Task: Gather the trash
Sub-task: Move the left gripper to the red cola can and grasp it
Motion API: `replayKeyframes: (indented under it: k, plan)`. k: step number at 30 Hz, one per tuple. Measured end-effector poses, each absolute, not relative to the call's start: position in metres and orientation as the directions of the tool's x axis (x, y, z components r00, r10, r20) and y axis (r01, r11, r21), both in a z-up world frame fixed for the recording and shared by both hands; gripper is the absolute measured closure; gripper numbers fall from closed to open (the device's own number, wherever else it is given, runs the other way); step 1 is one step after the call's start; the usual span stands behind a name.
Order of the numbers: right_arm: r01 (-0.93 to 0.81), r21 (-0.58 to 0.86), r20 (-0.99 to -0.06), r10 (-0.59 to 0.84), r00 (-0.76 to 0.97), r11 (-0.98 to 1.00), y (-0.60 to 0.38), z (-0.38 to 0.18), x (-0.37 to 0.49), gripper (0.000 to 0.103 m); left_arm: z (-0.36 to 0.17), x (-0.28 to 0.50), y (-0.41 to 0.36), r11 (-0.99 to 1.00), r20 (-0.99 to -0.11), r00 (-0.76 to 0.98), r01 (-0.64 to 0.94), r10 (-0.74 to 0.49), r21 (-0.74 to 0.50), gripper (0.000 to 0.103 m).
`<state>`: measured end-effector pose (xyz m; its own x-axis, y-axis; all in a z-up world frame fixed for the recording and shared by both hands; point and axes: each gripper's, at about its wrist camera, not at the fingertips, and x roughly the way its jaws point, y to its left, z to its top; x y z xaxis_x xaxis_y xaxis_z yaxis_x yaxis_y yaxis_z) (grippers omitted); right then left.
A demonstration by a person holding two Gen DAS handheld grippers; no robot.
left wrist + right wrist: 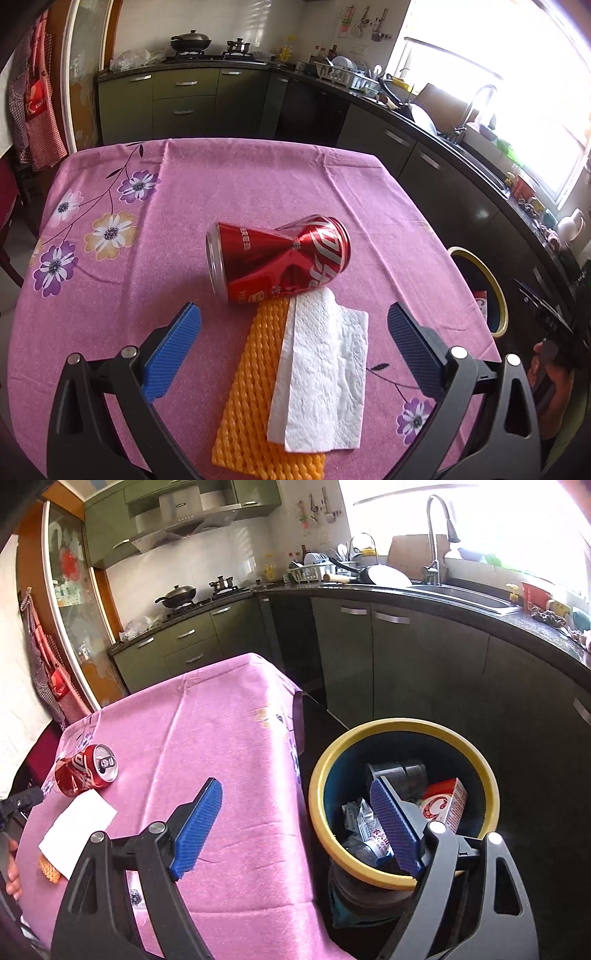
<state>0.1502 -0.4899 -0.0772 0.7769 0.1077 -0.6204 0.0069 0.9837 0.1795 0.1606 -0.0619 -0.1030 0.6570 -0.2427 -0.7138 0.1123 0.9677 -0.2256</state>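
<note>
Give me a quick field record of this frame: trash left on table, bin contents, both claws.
table: pink floral cloth
left on table: dented red can on its side; orange foam net; white paper towel overlapping the net
bin: yellow-rimmed bin on the floor beside the table
bin contents: red-and-white carton, wrappers, a dark item
left claw: open, empty, pointing at net and towel
right claw: open, empty, near the bin

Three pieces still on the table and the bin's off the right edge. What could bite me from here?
The dented can lies on its side, so it may roll when the open left gripper closes in. The paper towel overlaps the orange foam net; a pinch could lift only one. The bin sits below the table edge and already holds trash, so a drop could miss or bounce.
</note>
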Motion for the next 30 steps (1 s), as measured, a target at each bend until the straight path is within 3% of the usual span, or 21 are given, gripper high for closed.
replayKeyframes:
  k: [6,9,15,19,25,30]
  plan:
    - [-0.028,0.195,-0.636,0.148,0.758,0.98,-0.479,-0.082,0.155,0.021,-0.089,0.188,-0.075,0.965,-0.713,0.652,0.201,-0.258,-0.166,0.007]
    - [-0.039,0.186,-0.64,0.151,0.753,0.982,-0.479,-0.084,0.155,0.021,-0.078,0.205,-0.084,0.927,-0.737,0.603,0.366,-0.305,-0.084,0.007]
    - [-0.02,0.193,-0.64,0.141,0.756,0.981,-0.486,-0.083,0.152,0.021,-0.092,0.242,-0.098,0.757,-0.859,0.426,0.649,-0.283,0.073,0.007]
    - [-0.007,0.192,-0.644,0.131,0.754,0.981,-0.488,-0.084,0.153,0.021,-0.115,0.251,-0.113,0.603,-0.928,0.294,0.791,-0.228,0.102,0.007]
    - [0.009,0.185,-0.656,0.117,0.745,0.983,-0.487,-0.087,0.154,0.021,-0.118,0.264,-0.115,0.494,-0.955,0.215,0.865,-0.206,0.089,0.008]
    - [0.024,0.176,-0.665,0.1,0.74,0.984,-0.488,-0.087,0.155,0.021,-0.121,0.278,-0.109,0.44,-0.974,0.134,0.897,-0.185,0.04,0.021]
